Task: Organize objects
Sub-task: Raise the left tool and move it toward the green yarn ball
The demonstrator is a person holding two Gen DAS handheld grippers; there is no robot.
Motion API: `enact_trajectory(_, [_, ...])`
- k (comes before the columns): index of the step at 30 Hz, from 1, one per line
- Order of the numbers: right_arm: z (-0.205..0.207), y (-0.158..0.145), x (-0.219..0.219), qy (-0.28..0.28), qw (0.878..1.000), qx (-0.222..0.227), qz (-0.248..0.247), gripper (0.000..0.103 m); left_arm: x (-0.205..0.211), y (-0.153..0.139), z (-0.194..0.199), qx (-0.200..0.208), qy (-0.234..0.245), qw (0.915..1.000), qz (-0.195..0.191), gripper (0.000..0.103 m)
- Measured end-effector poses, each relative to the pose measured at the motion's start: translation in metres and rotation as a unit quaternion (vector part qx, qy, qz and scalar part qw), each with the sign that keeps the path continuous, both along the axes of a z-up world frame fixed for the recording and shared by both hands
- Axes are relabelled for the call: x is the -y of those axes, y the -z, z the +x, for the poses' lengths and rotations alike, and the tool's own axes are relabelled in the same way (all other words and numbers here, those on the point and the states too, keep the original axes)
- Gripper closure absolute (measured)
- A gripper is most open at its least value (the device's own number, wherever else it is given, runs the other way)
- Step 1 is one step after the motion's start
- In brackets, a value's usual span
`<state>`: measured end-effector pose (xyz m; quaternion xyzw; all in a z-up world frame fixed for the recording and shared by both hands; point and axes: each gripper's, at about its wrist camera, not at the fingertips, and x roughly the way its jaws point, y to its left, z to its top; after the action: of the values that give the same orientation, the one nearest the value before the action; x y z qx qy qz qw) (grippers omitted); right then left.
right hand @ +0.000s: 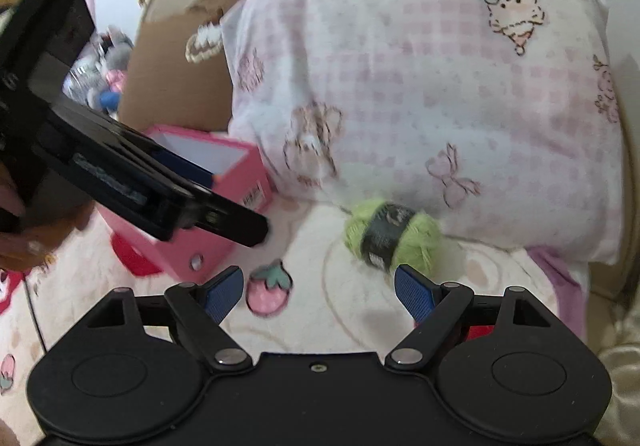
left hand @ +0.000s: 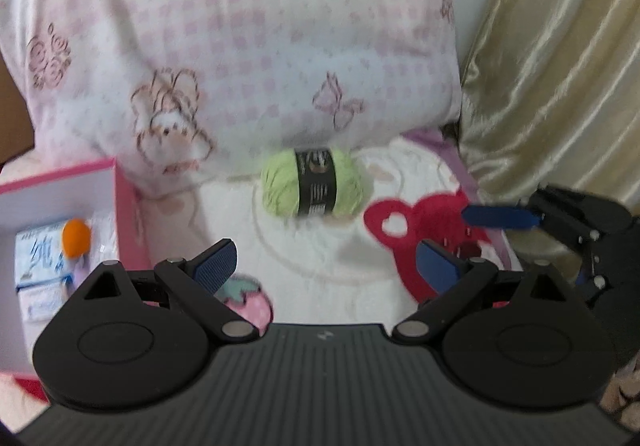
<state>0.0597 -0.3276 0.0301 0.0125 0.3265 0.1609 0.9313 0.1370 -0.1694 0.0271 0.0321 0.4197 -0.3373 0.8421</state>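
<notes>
A: Left wrist view, from left to right?
B: At 9 o'clock, pink box [left hand: 120,213] standing open, with tissue pack [left hand: 42,262] and orange ball [left hand: 77,238] inside. Left gripper [left hand: 326,268] spread apart, holding nothing. Green yarn ball [left hand: 312,181] at 12 o'clock from it, lying on the white blanket [left hand: 320,258], just below the pillow [left hand: 248,45]. Right gripper [left hand: 500,215] at 3 o'clock, only one blue finger seen there.

A: And right wrist view?
B: Left gripper [right hand: 240,224] at 9 o'clock, in front of the box [right hand: 240,181]; inside hidden. Right gripper [right hand: 320,296] wide open, empty. Yarn [right hand: 394,236] at 1 o'clock, near right fingertip [right hand: 414,292], not touching. Cardboard box [right hand: 176,81] behind, seen only here.
</notes>
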Motion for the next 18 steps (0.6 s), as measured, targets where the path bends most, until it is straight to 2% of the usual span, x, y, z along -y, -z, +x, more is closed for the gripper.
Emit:
enact_trajectory(2, [0.005,-0.002,0.002,-0.009,1.000,0.003,0.009,0.017,0.001,0.004,0.008,0.000,-0.009,0.9998,-0.016,0.005])
enact_trajectory(6, [0.018,-0.001,0.000,-0.010,0.999,0.021,-0.030,0.017,0.003,0.011,0.029,-0.021,-0.001,0.9993,-0.030,0.008])
enact_trajectory(10, [0.039,0.006,0.002,0.009,0.998,0.020,-0.061,0.017,0.004,0.019,0.042,0.005,-0.016,0.9987,-0.048,0.007])
enact_trajectory(12, [0.043,0.006,-0.005,0.018,0.995,0.035,-0.096,0.017,0.004,0.027,0.049,0.010,-0.027,0.9986,-0.043,0.007])
enact_trajectory(15, [0.044,0.009,-0.020,-0.023,0.985,0.054,-0.163,0.017,0.003,0.042,0.063,0.002,-0.032,0.9982,-0.050,0.007])
enact_trajectory(18, [0.053,0.019,-0.027,-0.030,0.979,0.063,-0.189,0.017,0.003,0.055,0.073,0.009,-0.038,0.9975,-0.060,0.007])
